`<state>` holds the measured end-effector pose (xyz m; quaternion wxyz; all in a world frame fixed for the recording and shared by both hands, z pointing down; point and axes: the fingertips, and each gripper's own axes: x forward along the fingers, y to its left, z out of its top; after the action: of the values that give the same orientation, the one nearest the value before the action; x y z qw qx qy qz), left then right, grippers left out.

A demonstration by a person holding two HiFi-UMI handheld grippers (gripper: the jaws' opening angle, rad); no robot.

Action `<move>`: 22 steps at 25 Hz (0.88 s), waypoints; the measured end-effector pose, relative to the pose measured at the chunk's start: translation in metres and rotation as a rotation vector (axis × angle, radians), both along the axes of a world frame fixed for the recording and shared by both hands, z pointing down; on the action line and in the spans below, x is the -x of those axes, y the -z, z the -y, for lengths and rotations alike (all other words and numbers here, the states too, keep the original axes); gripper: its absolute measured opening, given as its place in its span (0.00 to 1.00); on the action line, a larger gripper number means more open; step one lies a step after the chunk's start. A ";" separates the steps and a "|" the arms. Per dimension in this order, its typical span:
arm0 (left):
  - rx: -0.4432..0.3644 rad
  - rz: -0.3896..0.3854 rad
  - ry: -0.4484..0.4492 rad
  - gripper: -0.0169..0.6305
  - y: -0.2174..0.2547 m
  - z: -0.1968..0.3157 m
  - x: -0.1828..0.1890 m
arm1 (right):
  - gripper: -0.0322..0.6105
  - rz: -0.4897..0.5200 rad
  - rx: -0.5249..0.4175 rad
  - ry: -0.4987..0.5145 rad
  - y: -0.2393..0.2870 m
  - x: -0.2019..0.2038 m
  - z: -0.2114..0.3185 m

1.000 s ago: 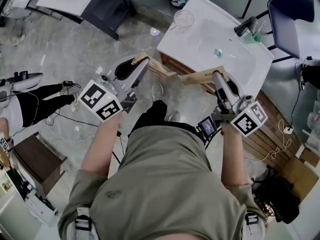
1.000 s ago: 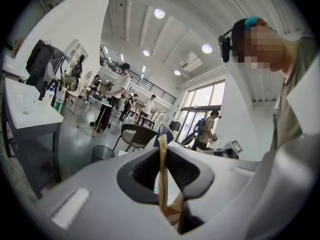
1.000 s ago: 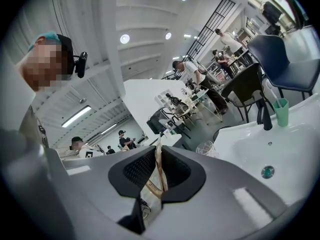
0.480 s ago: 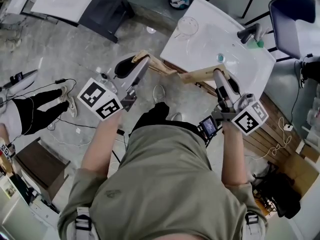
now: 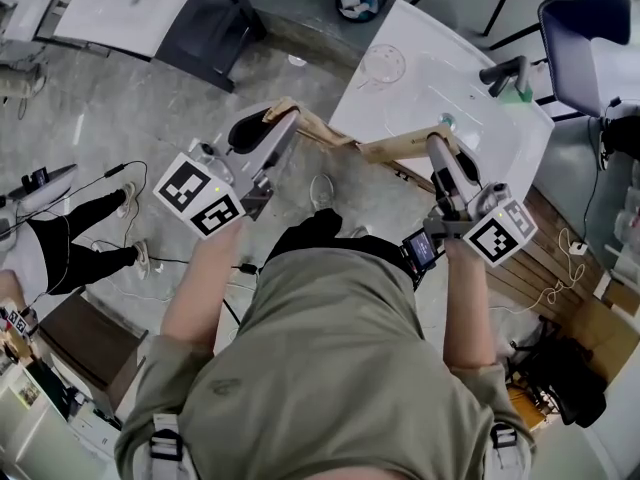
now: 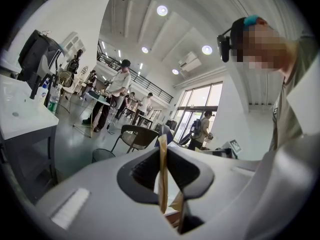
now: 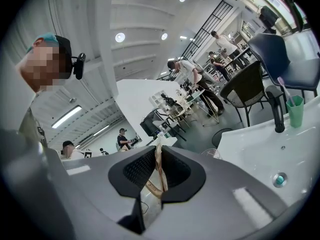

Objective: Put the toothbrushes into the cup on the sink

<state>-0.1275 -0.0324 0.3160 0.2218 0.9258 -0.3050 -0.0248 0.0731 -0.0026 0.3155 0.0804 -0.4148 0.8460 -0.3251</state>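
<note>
While both claws hover short of the sink [image 5: 440, 63], each is pinched almost closed on a thin wooden brush. The left claw [image 5: 283, 126] grips the left toothbrush [image 5: 320, 131] and the right claw [image 5: 437, 150] grips the right toothbrush [image 5: 400, 148]. Both handles lie crosswise, their free ends nearly meeting. The green cup [image 5: 524, 90] stands at my 1 o'clock beside the faucet [image 5: 503, 71], well apart from both. I worry those ends could knock together or clip the sink rim, twisting a brush out of so slim a grip. A sideways brush might also tip the cup.
</note>
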 end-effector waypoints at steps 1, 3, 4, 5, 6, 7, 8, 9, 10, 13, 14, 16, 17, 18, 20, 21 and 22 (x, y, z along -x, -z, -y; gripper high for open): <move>0.000 0.000 -0.002 0.10 0.000 0.002 0.001 | 0.13 -0.001 0.000 -0.002 0.000 0.001 0.002; 0.001 0.001 -0.002 0.09 -0.001 0.008 0.004 | 0.13 -0.002 0.001 -0.005 0.000 0.004 0.007; 0.002 0.001 -0.001 0.09 -0.001 0.010 0.006 | 0.13 -0.003 0.002 -0.005 -0.001 0.005 0.010; 0.002 0.000 -0.001 0.09 -0.002 0.013 0.007 | 0.13 -0.005 0.003 -0.005 -0.001 0.006 0.012; 0.002 0.000 0.000 0.10 -0.002 0.015 0.008 | 0.13 -0.006 0.003 -0.005 -0.001 0.006 0.014; 0.002 0.000 0.000 0.09 -0.002 0.017 0.008 | 0.13 -0.007 0.002 -0.006 -0.001 0.007 0.016; 0.001 0.000 0.000 0.09 -0.002 0.020 0.009 | 0.13 -0.008 0.001 -0.007 -0.001 0.007 0.019; 0.000 0.001 0.000 0.10 -0.001 0.021 0.010 | 0.13 -0.008 0.000 -0.007 0.000 0.008 0.021; 0.000 0.002 0.000 0.10 0.000 0.023 0.011 | 0.13 -0.008 -0.001 -0.008 0.001 0.008 0.022; 0.001 0.004 0.000 0.09 0.000 0.027 0.011 | 0.13 -0.006 0.001 -0.010 0.000 0.008 0.027; 0.002 0.005 0.000 0.09 0.000 0.029 0.010 | 0.13 -0.005 0.001 -0.011 0.000 0.007 0.029; 0.004 0.007 -0.002 0.10 -0.001 0.036 0.006 | 0.13 -0.001 0.003 -0.013 -0.001 0.004 0.036; 0.007 0.009 -0.002 0.09 -0.002 0.040 0.003 | 0.13 0.000 0.005 -0.013 -0.003 0.001 0.040; 0.009 0.010 -0.002 0.09 -0.004 0.045 0.000 | 0.13 0.002 0.008 -0.014 -0.006 -0.003 0.046; 0.014 0.012 -0.001 0.10 -0.010 0.054 -0.006 | 0.13 0.002 0.012 -0.014 -0.012 -0.009 0.055; 0.015 0.012 0.001 0.09 -0.013 0.056 -0.008 | 0.13 0.002 0.013 -0.014 -0.014 -0.012 0.057; 0.016 0.012 0.003 0.09 -0.015 0.058 -0.010 | 0.13 0.003 0.013 -0.013 -0.016 -0.014 0.059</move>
<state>-0.1178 -0.0900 0.3309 0.2273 0.9237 -0.3079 -0.0169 0.0871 -0.0616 0.3312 0.0810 -0.4205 0.8410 -0.3306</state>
